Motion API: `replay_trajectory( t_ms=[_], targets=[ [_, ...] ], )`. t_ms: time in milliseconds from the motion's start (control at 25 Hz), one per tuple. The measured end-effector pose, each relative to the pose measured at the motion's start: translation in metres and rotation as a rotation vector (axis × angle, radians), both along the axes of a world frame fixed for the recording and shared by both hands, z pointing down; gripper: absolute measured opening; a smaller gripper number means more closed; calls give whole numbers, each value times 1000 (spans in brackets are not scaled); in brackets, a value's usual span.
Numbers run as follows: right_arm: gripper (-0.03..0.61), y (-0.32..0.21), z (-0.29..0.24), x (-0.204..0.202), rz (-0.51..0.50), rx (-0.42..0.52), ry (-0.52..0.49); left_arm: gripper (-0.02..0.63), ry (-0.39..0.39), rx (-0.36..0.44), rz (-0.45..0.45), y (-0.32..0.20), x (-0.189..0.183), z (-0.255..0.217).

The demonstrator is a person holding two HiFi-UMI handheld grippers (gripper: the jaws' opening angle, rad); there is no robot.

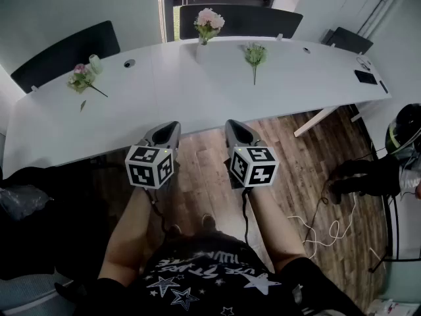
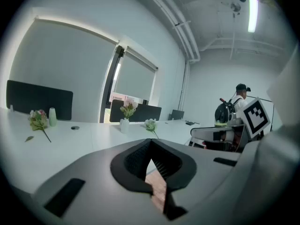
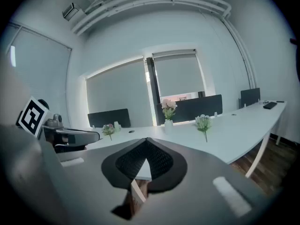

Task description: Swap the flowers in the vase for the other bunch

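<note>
Head view: left tool (image 1: 171, 128) and right tool (image 1: 233, 126) are both closed and empty, side by side just short of the bench (image 1: 184, 104) near edge. Vase (image 1: 203, 42) with pink flowers (image 1: 208, 21) stands straight ahead at the far edge. Loose bunch (image 1: 254, 54) lies ahead-right, stem toward the right tool, which is nearer. Open bench lies between.

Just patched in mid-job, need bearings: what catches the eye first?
A white vase of pink flowers stands at the white table's far edge, a loose pale bunch lying to its right. The left claw and right claw, shut and empty, hang over the wooden floor.
</note>
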State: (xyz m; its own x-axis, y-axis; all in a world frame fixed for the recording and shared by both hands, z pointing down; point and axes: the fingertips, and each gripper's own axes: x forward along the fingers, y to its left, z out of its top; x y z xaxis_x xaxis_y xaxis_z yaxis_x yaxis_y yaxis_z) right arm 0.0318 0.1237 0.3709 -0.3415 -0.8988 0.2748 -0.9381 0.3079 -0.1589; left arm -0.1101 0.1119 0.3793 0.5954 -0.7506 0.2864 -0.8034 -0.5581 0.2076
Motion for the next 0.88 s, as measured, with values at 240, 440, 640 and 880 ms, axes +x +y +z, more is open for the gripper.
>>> replay_trajectory(
  t_ms=[240,440,640,880],
  targets=[
    [0,0,2,0,-1,0,2,7,-76,49,30,2,6,-2],
    [0,-2,-1,2,-3,3,1,6,-87,64,44,1,12,-6],
    [0,-2,0,2,-14,4,-4,6,-74,52,34,-1,12,-4],
    [0,-2,5,10,-12,-5,-78,6,-57,39,21,1,17,-2]
  ],
)
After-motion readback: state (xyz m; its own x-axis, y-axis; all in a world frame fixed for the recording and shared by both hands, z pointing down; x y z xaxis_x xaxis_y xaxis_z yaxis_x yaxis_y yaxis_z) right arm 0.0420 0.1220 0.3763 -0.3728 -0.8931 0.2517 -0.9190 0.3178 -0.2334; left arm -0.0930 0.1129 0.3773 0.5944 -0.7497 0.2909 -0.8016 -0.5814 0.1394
